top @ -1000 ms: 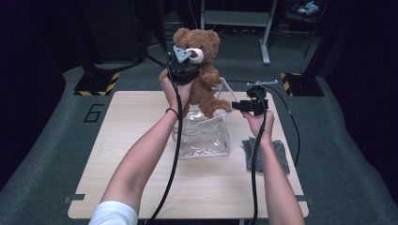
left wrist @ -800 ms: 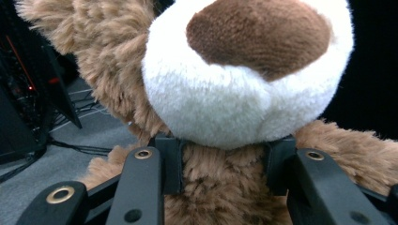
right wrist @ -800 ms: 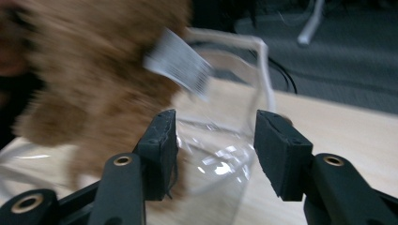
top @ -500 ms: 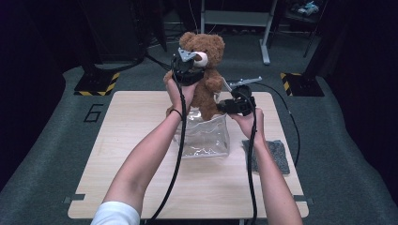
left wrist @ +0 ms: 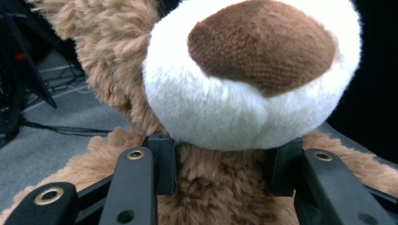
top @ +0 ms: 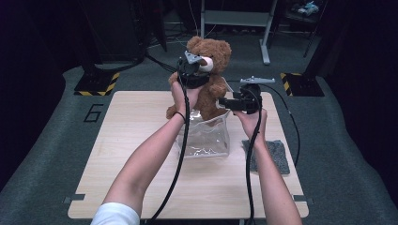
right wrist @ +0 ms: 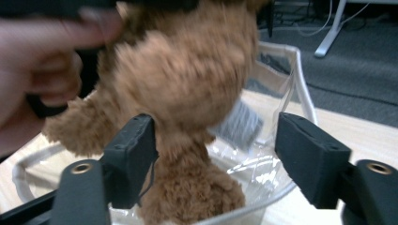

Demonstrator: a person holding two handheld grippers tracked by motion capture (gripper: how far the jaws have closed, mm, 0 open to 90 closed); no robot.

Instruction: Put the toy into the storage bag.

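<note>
Left hand-held gripper: clamped on the teddy bear at its neck.
Right hand-held gripper: jaws apart, just opened, gripping nothing.
Clear bag: on the surface, holding the bear's legs.

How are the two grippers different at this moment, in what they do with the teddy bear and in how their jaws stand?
The left gripper is shut on the teddy bear, its pads pressed into the fur under the muzzle; the right gripper is open, and its jaws have just been opening. The left gripper holds the bear high at the neck; the right gripper sits lower, beside the bear's body, above the clear bag. Both are black, hand-held, with trailing cables.
</note>
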